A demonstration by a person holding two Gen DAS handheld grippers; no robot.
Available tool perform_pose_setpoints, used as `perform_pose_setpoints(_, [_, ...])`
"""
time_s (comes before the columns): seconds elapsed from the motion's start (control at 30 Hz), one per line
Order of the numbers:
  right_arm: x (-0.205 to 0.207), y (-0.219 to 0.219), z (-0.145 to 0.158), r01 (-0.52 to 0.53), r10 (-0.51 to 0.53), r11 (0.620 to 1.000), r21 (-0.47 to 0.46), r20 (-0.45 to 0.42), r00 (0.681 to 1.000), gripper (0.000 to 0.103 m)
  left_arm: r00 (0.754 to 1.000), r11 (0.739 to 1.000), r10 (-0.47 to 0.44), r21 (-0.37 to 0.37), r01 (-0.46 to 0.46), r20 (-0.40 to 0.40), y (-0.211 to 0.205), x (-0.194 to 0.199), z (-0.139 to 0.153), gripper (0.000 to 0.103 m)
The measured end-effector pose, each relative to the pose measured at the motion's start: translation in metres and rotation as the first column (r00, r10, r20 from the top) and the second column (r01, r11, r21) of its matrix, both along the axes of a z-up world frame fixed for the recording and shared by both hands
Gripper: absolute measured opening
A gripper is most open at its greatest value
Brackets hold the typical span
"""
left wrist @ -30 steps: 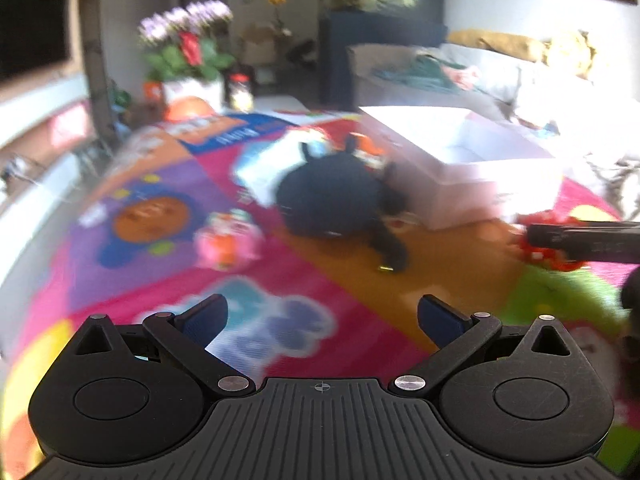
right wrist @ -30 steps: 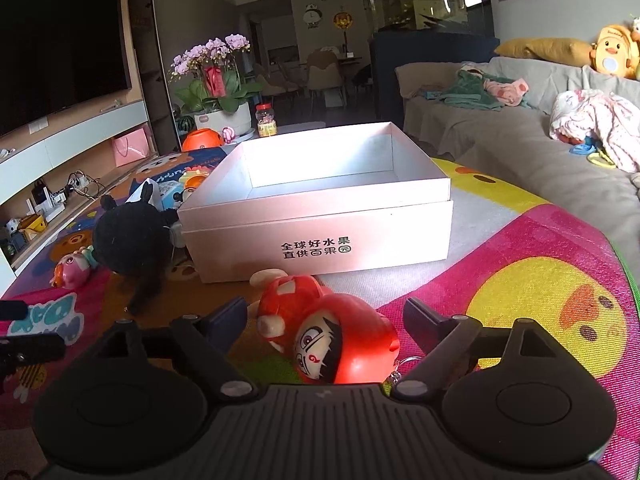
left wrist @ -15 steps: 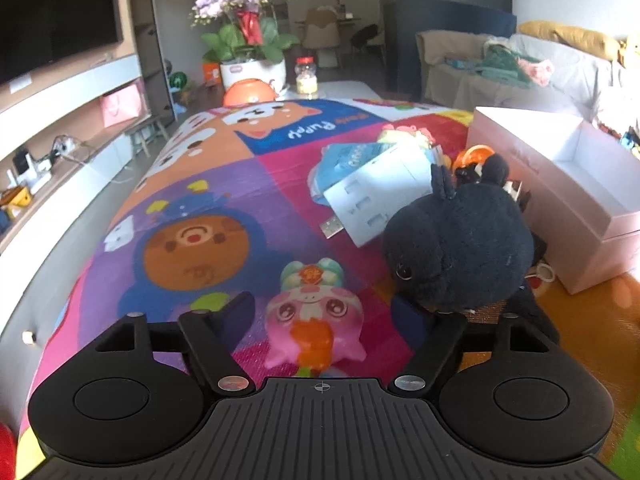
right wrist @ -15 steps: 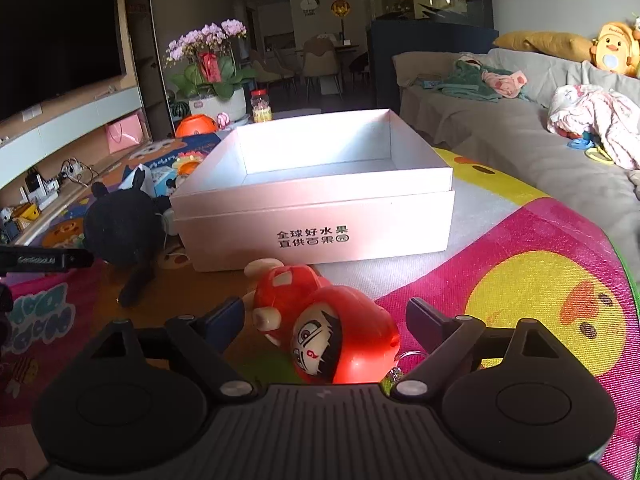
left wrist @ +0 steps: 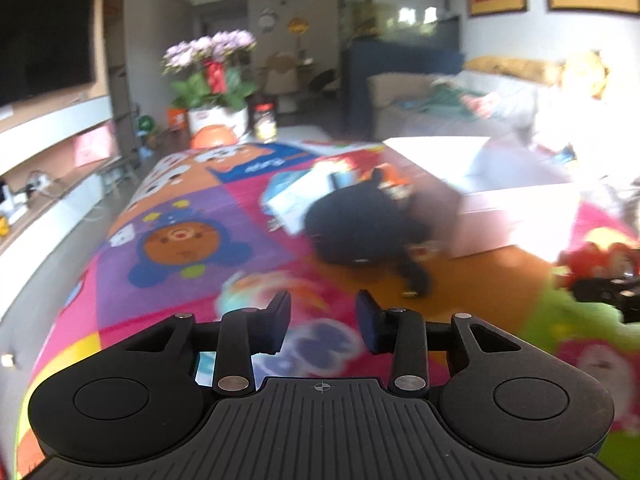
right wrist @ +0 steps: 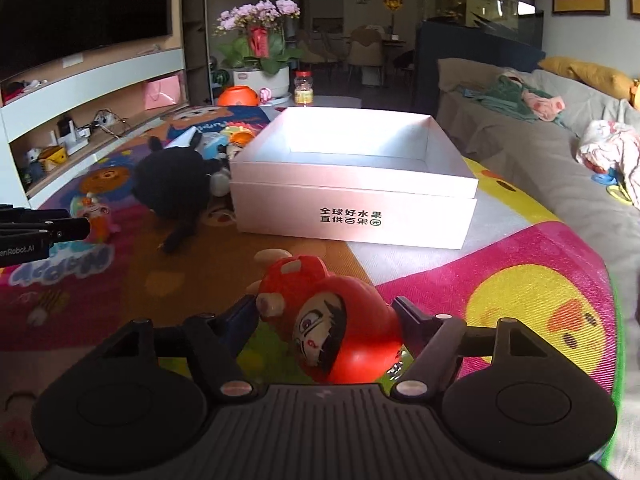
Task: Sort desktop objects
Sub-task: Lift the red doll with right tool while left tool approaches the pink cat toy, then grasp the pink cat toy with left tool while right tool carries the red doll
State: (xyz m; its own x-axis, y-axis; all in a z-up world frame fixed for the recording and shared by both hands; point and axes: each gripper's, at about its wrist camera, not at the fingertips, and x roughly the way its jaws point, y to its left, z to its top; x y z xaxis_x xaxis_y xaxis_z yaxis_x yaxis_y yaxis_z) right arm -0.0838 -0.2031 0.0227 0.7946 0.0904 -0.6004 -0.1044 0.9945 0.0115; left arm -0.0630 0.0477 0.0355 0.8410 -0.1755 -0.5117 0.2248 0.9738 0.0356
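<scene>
My right gripper (right wrist: 326, 314) is shut on a red doll toy (right wrist: 340, 332) and holds it in front of the open pink box (right wrist: 356, 196). My left gripper (left wrist: 323, 322) is empty, its jaws partly closed with a gap between them, held above the play mat. A black plush toy (left wrist: 360, 226) lies ahead of it beside the box (left wrist: 512, 208); it also shows in the right wrist view (right wrist: 172, 186). A small pink pig toy (right wrist: 94, 216) stands on the mat at the left. The left wrist view is blurred.
A colourful play mat (right wrist: 540, 280) covers the floor. A white and blue carton (left wrist: 296, 196) and small toys lie behind the plush. A grey sofa (right wrist: 540, 152) runs along the right. A TV shelf (right wrist: 80, 92) and a flower pot (right wrist: 260, 52) stand at the left and back.
My left gripper has pulled back and swung right, away from the pink pig toy, and its jaws have narrowed. My right gripper has closed on the red doll and lifted it slightly.
</scene>
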Motion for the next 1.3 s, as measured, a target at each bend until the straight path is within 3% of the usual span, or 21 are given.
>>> perform_pose_setpoints(0.13, [-0.022, -0.012, 0.019, -0.018, 0.017, 1.000, 0.011, 0.027, 0.999, 0.073, 0.998, 0.998, -0.056, 0.019, 0.055, 0.036, -0.010, -0.020, 0.010, 0.047])
perform_pose_setpoints(0.2, [-0.030, -0.016, 0.025, -0.010, 0.010, 1.000, -0.005, 0.045, 0.999, 0.073, 0.998, 0.999, -0.027, 0.043, 0.025, 0.057, -0.008, -0.017, 0.009, 0.079])
perform_pose_setpoints(0.3, [-0.038, -0.019, 0.025, -0.004, 0.005, 1.000, -0.005, 0.051, 0.999, 0.073, 0.999, 0.998, 0.041, 0.049, -0.042, 0.021, 0.006, 0.009, -0.002, 0.095])
perform_pose_setpoints(0.43, [-0.035, -0.017, 0.014, -0.001, 0.001, 1.000, 0.013, 0.018, 1.000, 0.073, 0.994, 0.995, 0.084, 0.056, -0.080, -0.066, 0.024, 0.053, -0.020, 0.095])
perform_pose_setpoints(0.53, [-0.030, -0.013, 0.007, -0.001, 0.001, 1.000, 0.022, -0.005, 1.000, 0.073, 0.986, 0.993, 0.114, 0.010, -0.114, -0.120, 0.032, 0.076, -0.031, 0.095])
perform_pose_setpoints(0.6, [-0.027, -0.008, 0.003, -0.005, 0.005, 1.000, 0.018, -0.015, 1.000, 0.073, 0.987, 0.994, 0.107, -0.019, -0.110, -0.123, 0.033, 0.079, -0.033, 0.081])
perform_pose_setpoints(0.8, [-0.028, -0.003, -0.002, -0.031, 0.031, 1.000, 0.000, -0.037, 0.999, 0.073, 0.998, 0.998, 0.057, 0.041, -0.056, -0.021, 0.012, 0.048, -0.025, 0.072])
perform_pose_setpoints(0.93, [-0.035, -0.007, 0.005, -0.029, 0.028, 0.999, -0.027, -0.016, 0.999, 0.073, 0.995, 0.997, -0.054, 0.059, 0.049, 0.080, -0.006, 0.005, -0.001, 0.072])
perform_pose_setpoints(1.1, [-0.047, -0.025, 0.033, -0.020, 0.021, 0.999, -0.026, 0.056, 0.998, 0.073, 0.958, 0.975, -0.202, 0.129, 0.179, 0.201, -0.041, -0.033, 0.027, 0.072])
perform_pose_setpoints(1.3, [-0.039, -0.056, 0.079, -0.038, 0.029, 0.995, 0.094, 0.100, 0.995, 0.073, 0.913, 0.937, -0.345, 0.139, 0.320, 0.220, -0.091, -0.008, 0.042, 0.072])
